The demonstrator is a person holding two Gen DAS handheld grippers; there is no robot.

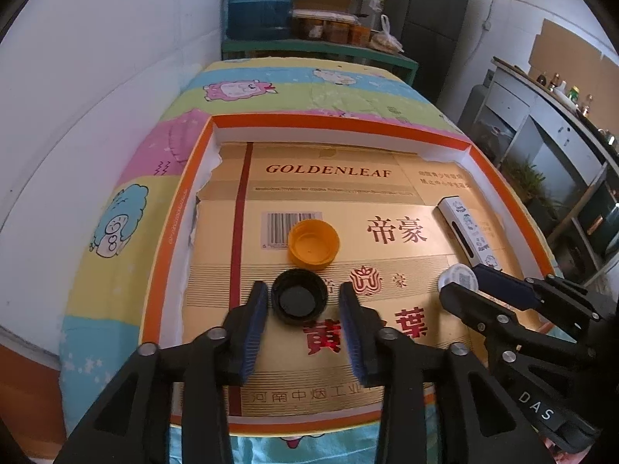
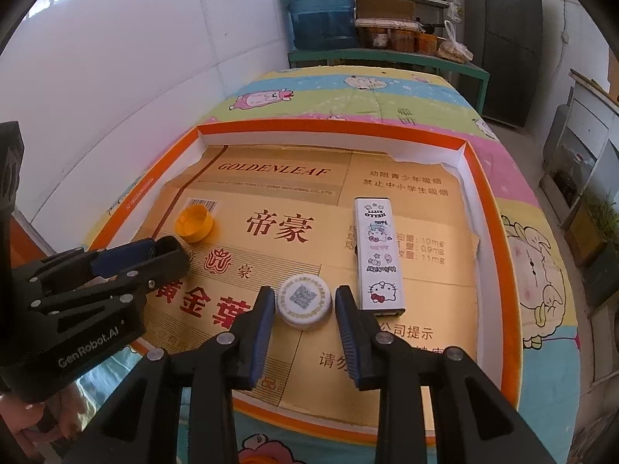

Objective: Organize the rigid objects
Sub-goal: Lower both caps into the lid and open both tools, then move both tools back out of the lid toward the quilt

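A black bottle cap (image 1: 298, 301) lies open side up on the gold cardboard, between the open fingers of my left gripper (image 1: 303, 297), not gripped. An orange cap (image 1: 313, 244) lies just beyond it; it also shows in the right wrist view (image 2: 194, 224). A white cap with a QR code (image 2: 305, 301) sits between the open fingers of my right gripper (image 2: 305, 303), not gripped; it also shows in the left wrist view (image 1: 458, 276). A white Hello Kitty box (image 2: 377, 251) lies flat to its right and also shows in the left wrist view (image 1: 470, 232).
Everything lies on gold cardboard inside a shallow orange-rimmed tray (image 1: 185, 201) on a cartoon-print cloth (image 1: 127, 208). A white wall (image 1: 96, 58) runs along the left. Blue water jugs (image 2: 321, 7) and shelves stand behind. Cabinets (image 1: 561, 147) stand at right.
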